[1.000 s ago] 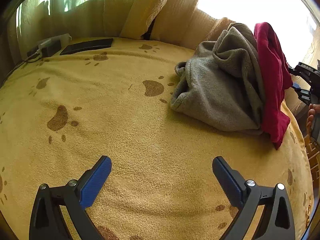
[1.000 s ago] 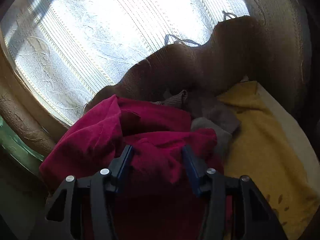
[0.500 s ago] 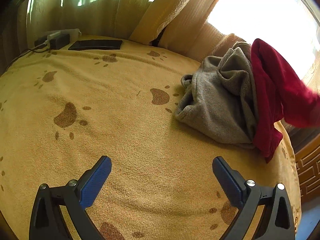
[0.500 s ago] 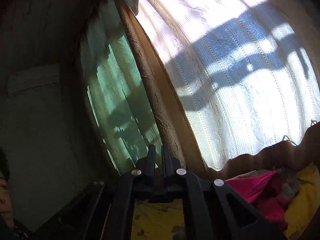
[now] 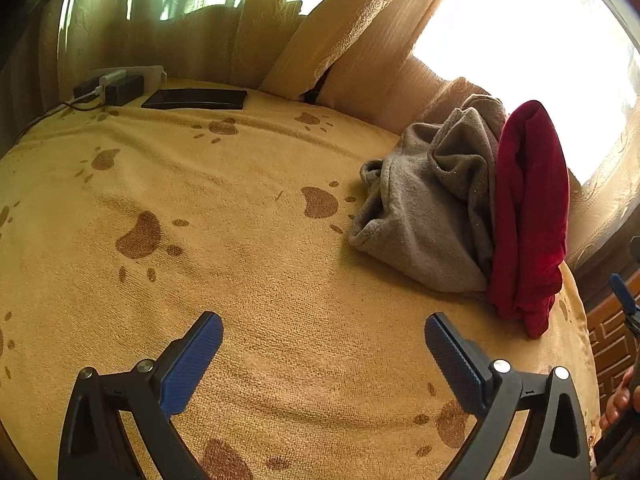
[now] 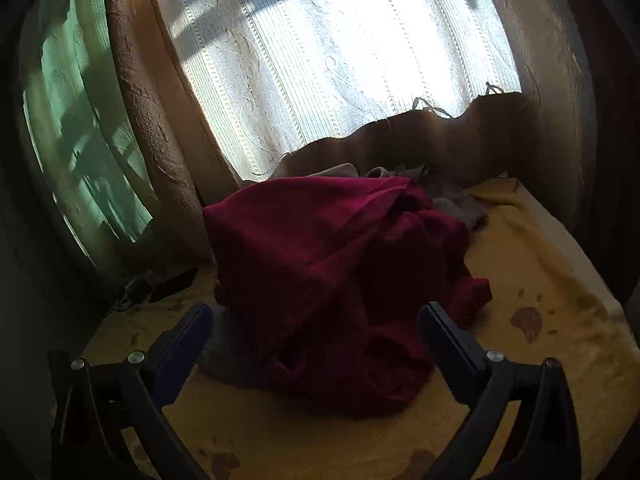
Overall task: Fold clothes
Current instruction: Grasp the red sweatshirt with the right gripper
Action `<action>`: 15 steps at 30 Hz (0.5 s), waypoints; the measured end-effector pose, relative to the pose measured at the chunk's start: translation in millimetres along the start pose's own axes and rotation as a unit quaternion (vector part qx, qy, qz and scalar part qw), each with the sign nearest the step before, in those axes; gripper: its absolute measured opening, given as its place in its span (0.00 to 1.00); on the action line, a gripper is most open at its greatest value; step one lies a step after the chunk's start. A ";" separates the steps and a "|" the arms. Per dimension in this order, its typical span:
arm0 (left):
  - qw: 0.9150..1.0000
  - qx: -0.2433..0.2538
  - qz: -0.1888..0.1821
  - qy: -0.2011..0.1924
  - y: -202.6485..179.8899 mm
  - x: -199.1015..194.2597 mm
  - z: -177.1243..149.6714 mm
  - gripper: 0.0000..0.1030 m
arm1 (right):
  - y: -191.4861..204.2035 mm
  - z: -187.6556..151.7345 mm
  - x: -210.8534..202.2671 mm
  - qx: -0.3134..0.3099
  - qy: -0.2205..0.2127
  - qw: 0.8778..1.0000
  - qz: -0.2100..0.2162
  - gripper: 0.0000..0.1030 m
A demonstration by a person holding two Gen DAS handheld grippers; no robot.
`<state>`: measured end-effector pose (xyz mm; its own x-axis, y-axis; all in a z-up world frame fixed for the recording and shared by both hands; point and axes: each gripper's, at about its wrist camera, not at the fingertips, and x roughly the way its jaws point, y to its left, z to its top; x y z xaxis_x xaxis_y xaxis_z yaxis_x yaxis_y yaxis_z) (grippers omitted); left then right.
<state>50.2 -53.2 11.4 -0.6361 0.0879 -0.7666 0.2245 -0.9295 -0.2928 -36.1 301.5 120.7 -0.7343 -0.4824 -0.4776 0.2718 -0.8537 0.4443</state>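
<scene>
Covering the bed, left wrist view: one yellow blanket [image 5: 248, 280] with brown paw prints. Left gripper [image 5: 320, 354]: blue-padded fingers [image 5: 188, 364] spread wide, nothing between them, hovering over bare blanket. Grey fleece garment [image 5: 424, 216]: crumpled heap toward the right side of the bed. Red garment [image 5: 528, 212]: draped against the grey one's right flank, touching it, lower end trailing onto the blanket near the bed edge. Dark flat device [image 5: 196, 98] and a charger block with white cable [image 5: 112, 86]: far left corner, at the foot of the curtains [image 5: 192, 36]. Right gripper [image 5: 626, 300]: only a blue tip at the right border, with a hand [image 5: 618, 400] below it.

Right wrist view: right gripper [image 6: 314, 340], fingers [image 6: 448, 348] far apart and opening, pads clear of the cloth. Red garment [image 6: 336, 272]: bunched mound on the blanket [image 6: 540, 288] just ahead, filling the gap as seen. Grey garment [image 6: 456, 204]: edges showing behind it. Lace curtain [image 6: 340, 52]: backlit, behind.
</scene>
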 end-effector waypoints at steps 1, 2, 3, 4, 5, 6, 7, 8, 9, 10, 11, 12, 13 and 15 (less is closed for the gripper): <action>1.000 0.001 0.003 0.001 0.1 1.5 -0.1 1.00 | -5.4 1.7 8.0 0.016 0.004 1.000 0.018 0.99; 1.000 -0.001 0.006 0.002 1.2 2.8 0.1 1.00 | -9.2 4.9 17.0 0.033 0.009 0.999 0.042 0.99; 1.000 -0.003 0.009 0.003 2.6 4.1 0.5 1.00 | -11.7 9.2 27.0 0.052 0.017 0.996 0.072 0.98; 1.000 -0.005 0.012 0.004 3.9 5.3 0.9 1.00 | -14.5 12.7 36.5 0.071 0.023 0.993 0.095 0.97; 1.000 -0.007 0.015 0.005 5.3 6.6 1.3 1.00 | -17.2 15.4 46.1 0.086 0.027 0.990 0.105 0.96; 1.000 -0.008 0.018 0.007 6.7 7.9 1.2 1.00 | -19.6 18.2 55.8 0.098 0.034 0.989 0.105 0.94; 1.000 -0.009 0.020 0.009 8.1 8.9 0.9 1.00 | -22.7 20.0 66.1 0.108 0.046 0.989 0.093 0.91; 1.000 -0.010 0.021 0.012 8.9 10.3 0.7 1.00 | -26.8 19.8 77.9 0.119 0.060 0.988 0.073 0.71; 1.000 -0.010 0.021 0.016 8.9 12.1 0.7 1.00 | -31.5 18.0 89.3 0.133 0.074 0.987 0.062 0.45; 1.000 -0.008 0.020 0.020 8.2 13.9 0.5 1.00 | -35.0 16.3 98.8 0.145 0.081 0.984 0.067 0.40; 1.000 -0.006 0.018 0.024 7.1 15.6 0.0 1.00 | -37.1 15.0 106.3 0.154 0.084 0.981 0.080 0.33; 0.999 -0.002 0.018 0.027 5.5 17.0 -0.5 1.00 | -37.1 15.2 111.4 0.159 0.083 0.979 0.093 0.22; 0.999 0.002 0.019 0.028 4.0 17.8 -1.0 1.00 | -34.2 18.5 109.9 0.159 0.072 0.978 0.115 0.15; 0.999 0.007 0.021 0.029 1.3 18.8 -1.7 1.00 | -25.9 29.9 96.1 0.160 0.036 0.969 0.187 0.11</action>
<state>39.8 -52.2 -4.3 -0.5826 0.0691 -0.8098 0.2395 -0.9375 -0.2523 -132.3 283.1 85.9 -0.5737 -0.7679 -0.2850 0.2940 -0.5178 0.8034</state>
